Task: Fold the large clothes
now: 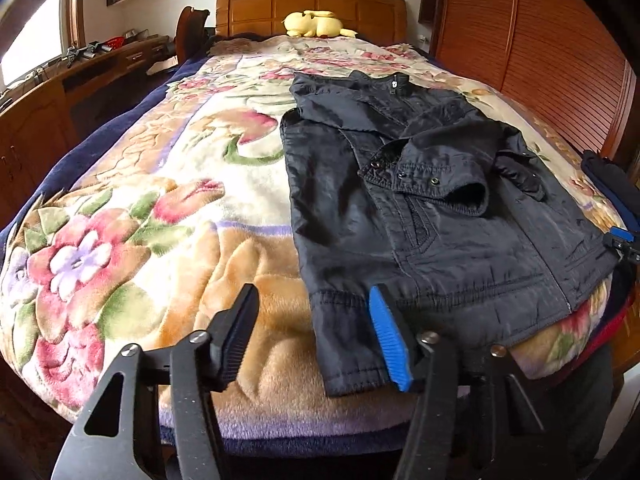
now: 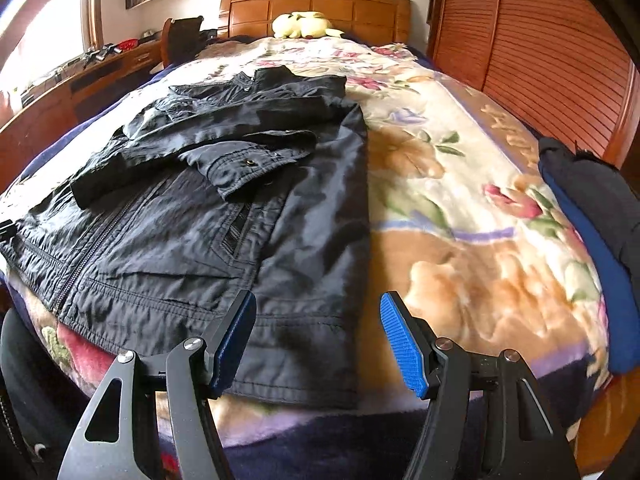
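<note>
Black quilted zip jacket, centre frame on the floral blanket, sleeves folded in; bottom-up fold probably remains; left gripper and right gripper gape empty over its hem

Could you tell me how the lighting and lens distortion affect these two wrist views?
Left wrist view: the window blows out white, and the fisheye bows the bed. Right wrist view: the same window glare, curved wardrobe slats, and a dark jacket with its creases still readable.
</note>
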A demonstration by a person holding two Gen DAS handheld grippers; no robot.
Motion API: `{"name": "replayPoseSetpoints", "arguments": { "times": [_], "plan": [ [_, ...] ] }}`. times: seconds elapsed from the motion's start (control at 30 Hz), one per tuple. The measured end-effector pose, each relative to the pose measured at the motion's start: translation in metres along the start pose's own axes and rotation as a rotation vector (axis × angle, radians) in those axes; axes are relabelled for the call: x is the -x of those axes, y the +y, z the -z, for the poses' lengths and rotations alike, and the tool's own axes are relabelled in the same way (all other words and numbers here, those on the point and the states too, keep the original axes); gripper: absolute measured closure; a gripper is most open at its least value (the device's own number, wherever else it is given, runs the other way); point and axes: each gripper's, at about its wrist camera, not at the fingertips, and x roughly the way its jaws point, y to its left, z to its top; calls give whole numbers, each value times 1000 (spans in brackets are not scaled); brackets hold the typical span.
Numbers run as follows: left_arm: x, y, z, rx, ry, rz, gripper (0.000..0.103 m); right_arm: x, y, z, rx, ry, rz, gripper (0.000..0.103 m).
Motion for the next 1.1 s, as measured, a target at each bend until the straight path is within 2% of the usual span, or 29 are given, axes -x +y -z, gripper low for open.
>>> {"name": "replayPoseSetpoints", "arguments": {
  "times": [0.17, 0.37, 1.0, 1.1],
  "plan": [
    [4, 1, 9, 8, 10, 7, 51, -5, -12, 9, -52, 38, -51, 36],
    [2, 0, 15, 12, 20, 3, 51, -9, -15, 10, -58, 49, -73, 36],
    [-3, -4, 12, -1, 32, -15, 51, -21, -2, 10, -27, 49, -78, 38],
    [-4, -5, 11, 0, 32, 3, 64, -22, -2, 12, -28, 49, -85, 40]
  ]
}}
